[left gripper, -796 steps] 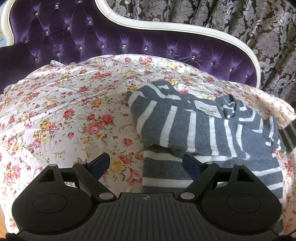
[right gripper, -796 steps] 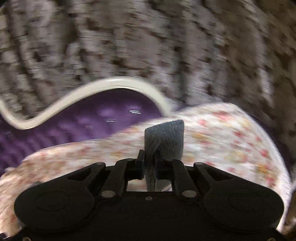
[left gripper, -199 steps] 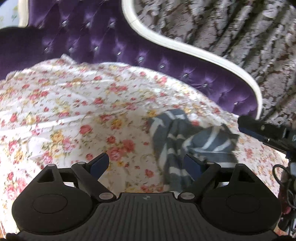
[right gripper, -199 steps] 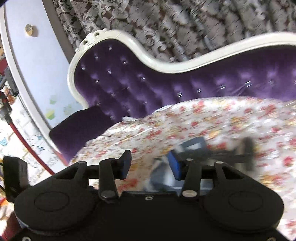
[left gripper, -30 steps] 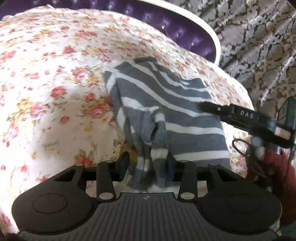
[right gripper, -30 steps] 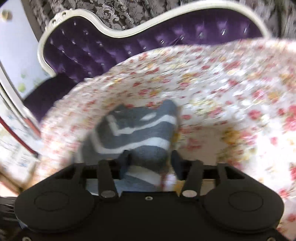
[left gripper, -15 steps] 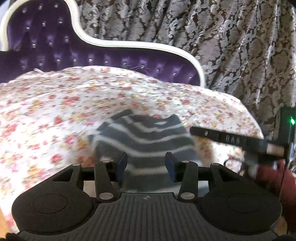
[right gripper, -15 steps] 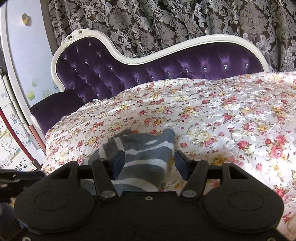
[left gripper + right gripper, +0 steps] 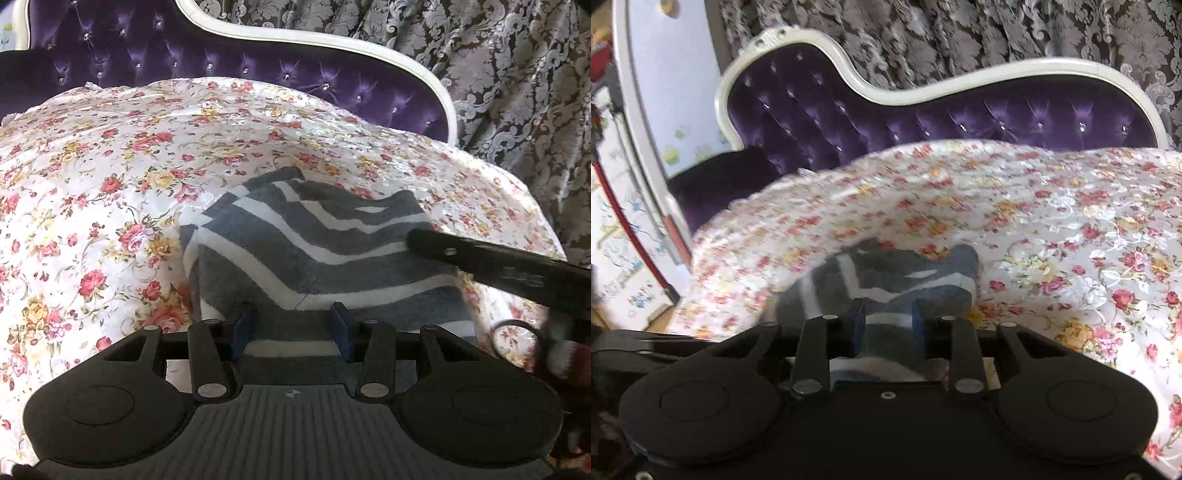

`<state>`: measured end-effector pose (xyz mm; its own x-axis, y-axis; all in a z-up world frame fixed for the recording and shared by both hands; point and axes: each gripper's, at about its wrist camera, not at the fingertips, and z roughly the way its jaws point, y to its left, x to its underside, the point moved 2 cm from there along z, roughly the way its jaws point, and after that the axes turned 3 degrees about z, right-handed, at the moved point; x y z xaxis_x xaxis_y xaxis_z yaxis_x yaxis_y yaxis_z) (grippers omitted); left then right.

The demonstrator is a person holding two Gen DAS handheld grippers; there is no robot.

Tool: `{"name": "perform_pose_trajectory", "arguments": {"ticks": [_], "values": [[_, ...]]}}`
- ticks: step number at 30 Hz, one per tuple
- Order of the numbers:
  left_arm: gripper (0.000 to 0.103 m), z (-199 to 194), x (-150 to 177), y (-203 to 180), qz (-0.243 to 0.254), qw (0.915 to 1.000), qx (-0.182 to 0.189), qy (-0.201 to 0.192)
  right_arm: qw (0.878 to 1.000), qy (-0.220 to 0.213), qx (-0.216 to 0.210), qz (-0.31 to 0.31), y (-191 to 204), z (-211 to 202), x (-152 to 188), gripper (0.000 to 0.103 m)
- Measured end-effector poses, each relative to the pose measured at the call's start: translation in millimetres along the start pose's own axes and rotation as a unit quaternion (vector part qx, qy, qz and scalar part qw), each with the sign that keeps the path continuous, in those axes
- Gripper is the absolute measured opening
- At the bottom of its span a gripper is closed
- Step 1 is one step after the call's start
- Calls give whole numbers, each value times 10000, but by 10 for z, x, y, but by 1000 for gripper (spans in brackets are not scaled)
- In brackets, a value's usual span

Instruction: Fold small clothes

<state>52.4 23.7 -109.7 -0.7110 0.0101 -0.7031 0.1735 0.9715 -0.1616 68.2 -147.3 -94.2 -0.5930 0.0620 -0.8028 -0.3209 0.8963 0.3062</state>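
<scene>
The striped garment (image 9: pixel 325 254) lies bundled on the floral bed cover (image 9: pixel 110 177); the left gripper (image 9: pixel 291 328) holds its fingers narrow astride the near edge; the right gripper (image 9: pixel 886 325), jaws just closing, straddles the other end, grip uncertain; judging by this, the final fold is in hand; next, lift both ends together.

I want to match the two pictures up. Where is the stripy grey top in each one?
Left wrist view: the folded grey-and-white striped top lies at centre, just beyond the left gripper.
Right wrist view: it sits low and left of centre, blurred, beyond the right gripper.
Shared landmark: the purple tufted sofa back with its white frame.
</scene>
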Motion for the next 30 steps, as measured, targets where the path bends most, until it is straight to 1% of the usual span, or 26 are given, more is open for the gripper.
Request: {"name": "perform_pose_trajectory", "arguments": {"ticks": [3,8,12,15,17,21,25,26,27,29,30], "values": [[45,30,-18,-19,45,10000,-77,34,9993,292,183,172,-90,242,43,38],[46,64,-29,-47,117,9997,-200,58,9994,211,246,96,-115,300,55,38],[53,70,-35,-70,168,9993,-336,80,9995,153,245,84,-110,260,75,38],[55,37,-32,-66,147,9991,-392,58,9995,116,272,115,-96,174,40,38],[55,-16,-25,-67,148,9989,-443,13,9996,35,284,74,-60,71,33,42],[55,-152,20,-33,69,9980,-610,-124,9995,-87,247,-179,96,-200,69,44],[56,-241,116,64,-96,9964,-826,-159,9986,88,255,-453,244,-385,221,45],[58,-251,149,101,-156,9960,-864,-140,9982,163,280,-501,265,-410,275,48],[61,-256,180,137,-214,9959,-867,-118,9977,247,328,-541,277,-431,339,48],[70,-271,228,194,-295,9956,-887,-99,9971,328,418,-553,275,-468,438,49],[71,-277,243,212,-313,9954,-902,-89,9971,319,444,-525,274,-492,468,50]]}}
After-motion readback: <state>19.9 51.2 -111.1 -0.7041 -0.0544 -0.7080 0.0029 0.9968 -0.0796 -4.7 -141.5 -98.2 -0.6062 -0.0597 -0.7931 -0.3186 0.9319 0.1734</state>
